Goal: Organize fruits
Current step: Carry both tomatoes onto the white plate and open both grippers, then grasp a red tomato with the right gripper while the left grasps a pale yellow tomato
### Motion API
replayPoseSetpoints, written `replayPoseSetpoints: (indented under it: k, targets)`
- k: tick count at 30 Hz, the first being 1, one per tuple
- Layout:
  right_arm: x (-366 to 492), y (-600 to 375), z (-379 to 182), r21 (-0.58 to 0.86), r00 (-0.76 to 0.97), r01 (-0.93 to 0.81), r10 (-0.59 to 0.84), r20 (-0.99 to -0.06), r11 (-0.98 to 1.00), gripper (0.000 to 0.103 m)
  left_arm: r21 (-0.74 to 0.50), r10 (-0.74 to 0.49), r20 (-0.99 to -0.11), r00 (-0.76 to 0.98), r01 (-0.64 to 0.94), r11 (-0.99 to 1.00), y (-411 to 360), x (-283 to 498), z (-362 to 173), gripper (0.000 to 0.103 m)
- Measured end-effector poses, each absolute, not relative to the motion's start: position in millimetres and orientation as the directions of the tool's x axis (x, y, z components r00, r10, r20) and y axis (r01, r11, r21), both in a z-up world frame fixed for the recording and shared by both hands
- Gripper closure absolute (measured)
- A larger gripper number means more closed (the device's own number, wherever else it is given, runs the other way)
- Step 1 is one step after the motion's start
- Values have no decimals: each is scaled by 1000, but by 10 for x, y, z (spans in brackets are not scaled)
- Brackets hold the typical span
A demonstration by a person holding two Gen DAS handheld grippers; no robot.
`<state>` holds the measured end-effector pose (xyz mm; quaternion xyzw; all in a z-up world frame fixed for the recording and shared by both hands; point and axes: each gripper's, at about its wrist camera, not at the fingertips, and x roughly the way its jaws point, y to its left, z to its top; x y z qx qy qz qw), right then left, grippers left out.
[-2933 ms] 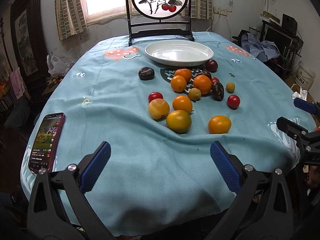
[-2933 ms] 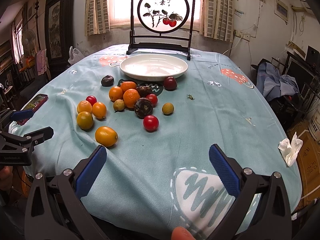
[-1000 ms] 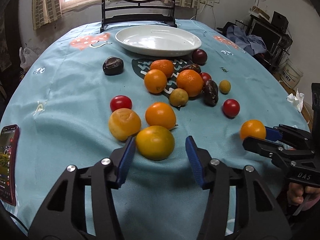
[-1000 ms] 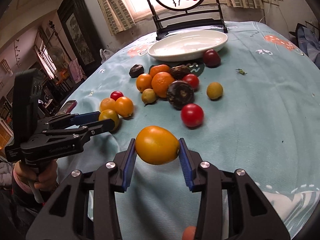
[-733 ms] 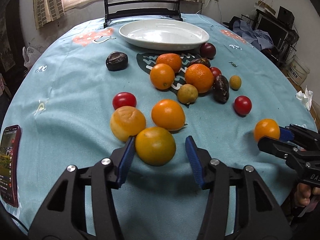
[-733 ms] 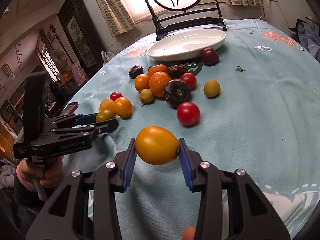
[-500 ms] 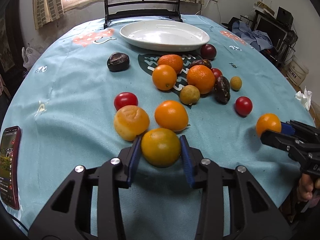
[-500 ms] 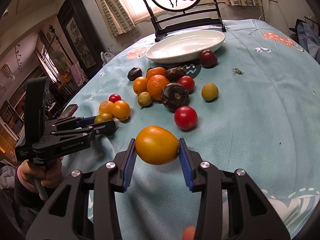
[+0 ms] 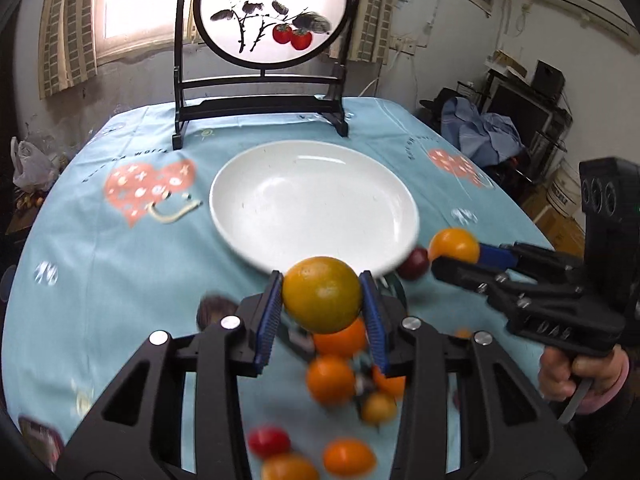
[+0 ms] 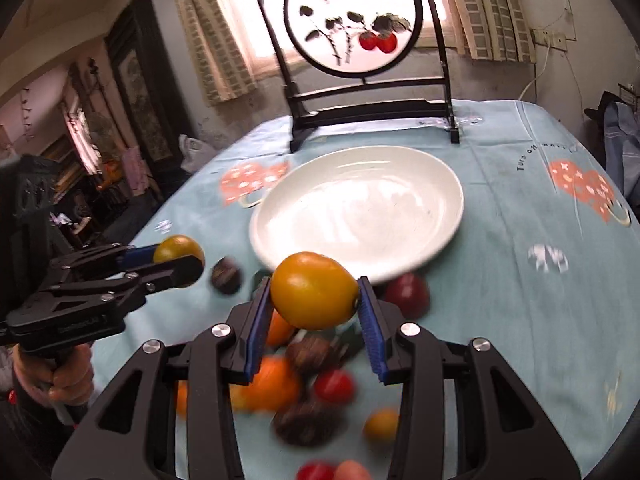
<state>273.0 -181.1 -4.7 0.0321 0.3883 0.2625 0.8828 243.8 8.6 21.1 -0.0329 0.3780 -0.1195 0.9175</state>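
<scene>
Between the blue pads of the left hand-held gripper (image 9: 322, 312) sits a greenish-yellow orange (image 9: 322, 294), pinched on both sides and lifted clear of the cloth; half a second earlier this fruit lay on the counter with the pads just closing on it, and a second ago the jaws stood wider with the fruit loose between them. It now hangs in front of the near rim of the white plate (image 9: 280, 200), above the blurred heap of oranges and small red fruits (image 9: 332, 376) that in the earlier frames lay ahead of the gripper. The right hand-held gripper (image 10: 314, 320) is clamped on a yellow-orange fruit (image 10: 314, 296), as it was throughout the last second, and it too has come forward to the plate's near edge; that fruit is slightly egg-shaped, its long axis lying across the jaws, from pad to pad. The orange in the left gripper looks nearly round, so I cannot tell its long axis. Both grippers tilt downward toward the plate, side by side, each visible in the other's view with its fruit at the tip. A hand (image 9: 576, 372) with a pink cuff grips the right tool's handle; another hand (image 10: 68, 376) holds the left one. A dark red fruit (image 10: 406, 294) lies just beside the plate's rim. Behind the plate stands a round painted screen (image 9: 276, 12) in a black frame on the blue-clothed counter (image 9: 120, 264).
</scene>
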Motion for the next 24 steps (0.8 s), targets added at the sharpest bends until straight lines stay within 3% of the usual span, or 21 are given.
replayPoseSetpoints:
  k: [7,13,15,18,24]
  targets:
    - [3499,-1539,-427,219,478,-389,399,-783,895,61,-103,-174,-767,618,149,983,41,3364,-87,64]
    - [3589,-1410,-519,191,455,-417,385,-803,889,58,-71,-132,-825,550,130,989,23,3605,-311,62]
    - [3546,-1444,-458,177,473,-406,372,-799,897,54,-41,-95,-816,571,107,993,53,3580,-275,52]
    - [3390,-1554,-266,174,510,-404,380,-772,898,52,-12,-65,-770,634,88,996,114,3409,-64,20]
    - [2674,-1755,124,179,577,-440,429,-695,880,43,-47,-104,-699,708,100,994,169,2733,368,8]
